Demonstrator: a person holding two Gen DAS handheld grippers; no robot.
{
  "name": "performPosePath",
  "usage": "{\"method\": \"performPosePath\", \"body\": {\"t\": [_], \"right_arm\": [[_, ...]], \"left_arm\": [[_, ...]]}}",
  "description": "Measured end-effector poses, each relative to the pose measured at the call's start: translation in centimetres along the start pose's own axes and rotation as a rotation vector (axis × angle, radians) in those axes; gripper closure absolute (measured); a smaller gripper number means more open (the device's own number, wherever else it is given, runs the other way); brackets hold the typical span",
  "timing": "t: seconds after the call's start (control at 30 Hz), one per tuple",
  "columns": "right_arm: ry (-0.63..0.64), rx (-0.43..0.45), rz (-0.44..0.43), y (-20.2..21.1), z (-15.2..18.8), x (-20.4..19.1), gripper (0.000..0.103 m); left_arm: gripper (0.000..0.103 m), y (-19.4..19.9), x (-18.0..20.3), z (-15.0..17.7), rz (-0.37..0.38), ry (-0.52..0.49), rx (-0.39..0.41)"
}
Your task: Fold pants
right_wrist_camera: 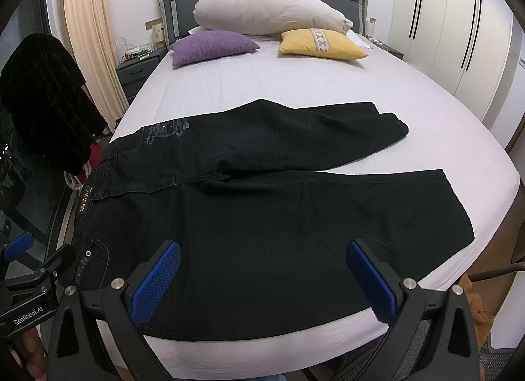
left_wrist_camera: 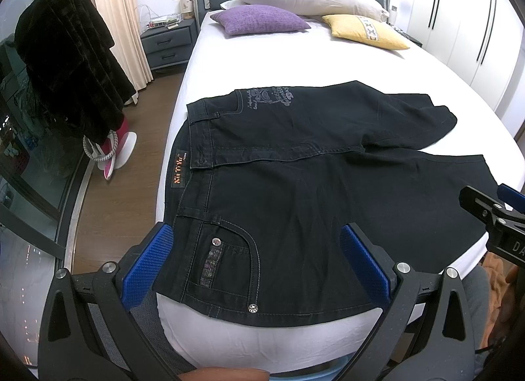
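- Left gripper (left_wrist_camera: 256,263) spread wide, holding nothing, above waistband pocket (left_wrist_camera: 229,259).
- Right gripper (right_wrist_camera: 262,279) likewise parted, over near leg.
- Beyond: purple cushion (right_wrist_camera: 213,46), yellow cushion (right_wrist_camera: 321,44), white pillow (right_wrist_camera: 269,9).
- Black pants (right_wrist_camera: 262,217) flat on bed (right_wrist_camera: 295,86), legs splayed rightward.

Black jeans pants (left_wrist_camera: 295,190) lie unfolded and flat just ahead of both grippers, waistband left, legs spread rightward, far leg bent.

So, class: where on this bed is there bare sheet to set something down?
Bare sheet lies between the pants and the purple cushion and yellow cushion, plus a wedge between the legs. The near edge is crowded: pants, left gripper, right gripper.
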State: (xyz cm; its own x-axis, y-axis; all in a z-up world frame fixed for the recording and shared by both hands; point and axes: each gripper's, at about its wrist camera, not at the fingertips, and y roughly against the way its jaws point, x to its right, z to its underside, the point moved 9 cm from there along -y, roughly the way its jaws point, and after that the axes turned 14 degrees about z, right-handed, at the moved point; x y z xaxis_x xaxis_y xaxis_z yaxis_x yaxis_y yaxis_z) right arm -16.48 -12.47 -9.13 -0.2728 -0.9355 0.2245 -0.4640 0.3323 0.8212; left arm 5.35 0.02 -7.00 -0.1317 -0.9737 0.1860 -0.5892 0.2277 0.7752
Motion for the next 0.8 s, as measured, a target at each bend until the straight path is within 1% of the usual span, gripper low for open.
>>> {"method": "performPosePath", "body": {"t": [0.8], "right_arm": [[0.002,0.001,-0.001,0.09,0.15,-0.05,0.000]], "left_arm": [[0.000,-0.01,0.02,0.02,-0.002,-0.001,-0.003]]}}
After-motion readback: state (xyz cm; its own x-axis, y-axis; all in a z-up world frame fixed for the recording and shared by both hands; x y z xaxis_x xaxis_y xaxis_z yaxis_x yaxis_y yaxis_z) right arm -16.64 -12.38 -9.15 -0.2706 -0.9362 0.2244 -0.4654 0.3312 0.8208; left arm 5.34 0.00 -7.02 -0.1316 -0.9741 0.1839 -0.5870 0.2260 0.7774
